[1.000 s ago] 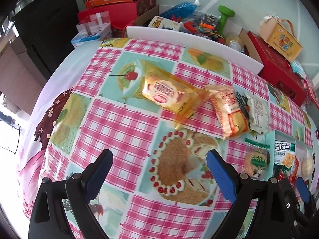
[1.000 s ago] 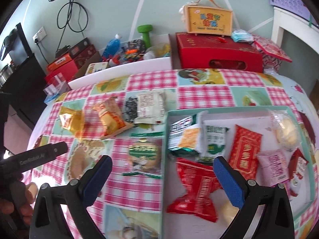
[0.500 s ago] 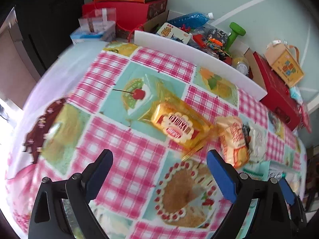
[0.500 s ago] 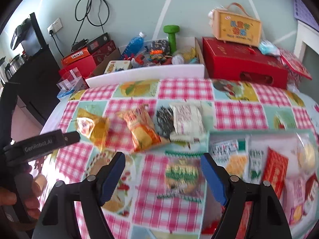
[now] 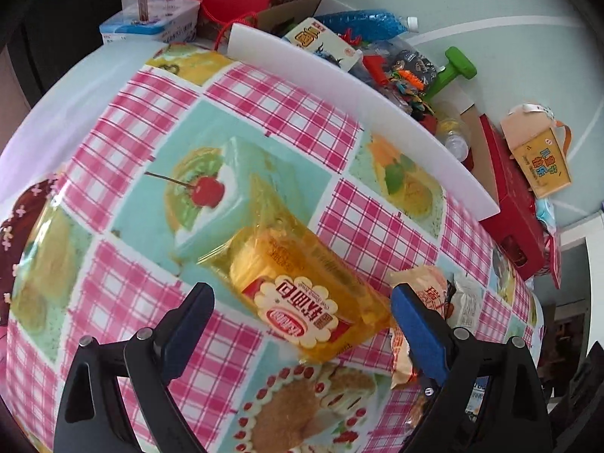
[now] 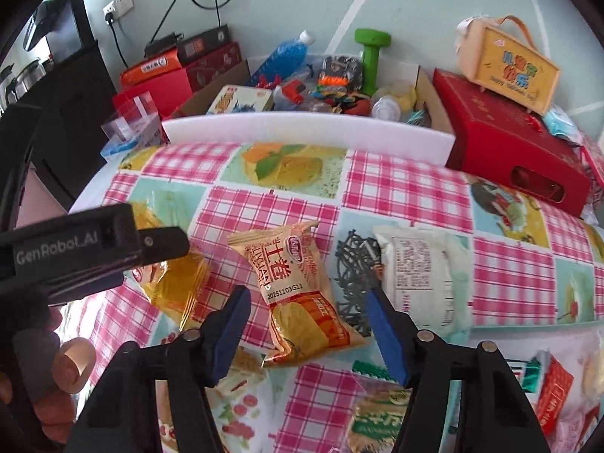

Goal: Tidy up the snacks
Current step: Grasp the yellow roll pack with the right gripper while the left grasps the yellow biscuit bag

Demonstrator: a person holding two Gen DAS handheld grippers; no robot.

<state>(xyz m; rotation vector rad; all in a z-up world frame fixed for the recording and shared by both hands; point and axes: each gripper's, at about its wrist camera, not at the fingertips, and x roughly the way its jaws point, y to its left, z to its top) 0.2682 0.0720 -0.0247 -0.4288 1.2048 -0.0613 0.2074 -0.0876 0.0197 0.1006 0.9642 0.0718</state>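
A clear yellow bread packet (image 5: 302, 294) lies on the checked tablecloth between the fingertips of my left gripper (image 5: 302, 326). That gripper is open and its pads stand apart from the wrapper. An orange snack packet (image 6: 298, 294) lies flat between the fingers of my right gripper (image 6: 307, 334). The right jaws are closing, with a small gap still on each side of the packet. The same orange packet (image 5: 422, 283) shows just right of my left gripper. The yellow packet (image 6: 177, 287) and the left gripper's body (image 6: 75, 253) appear at the left in the right wrist view.
A white packet (image 6: 419, 271) lies right of the orange one and a green packet (image 6: 381, 415) nearer me. The teal tray's rim (image 6: 528, 326) is at lower right, with red packets inside. A white foam board (image 6: 302, 132), a toy-filled box and a red box (image 6: 506, 151) line the far edge.
Both grippers have moved left across the table. The yellow packet now sits between the left fingers and the orange packet between the right fingers. The right jaws have narrowed.
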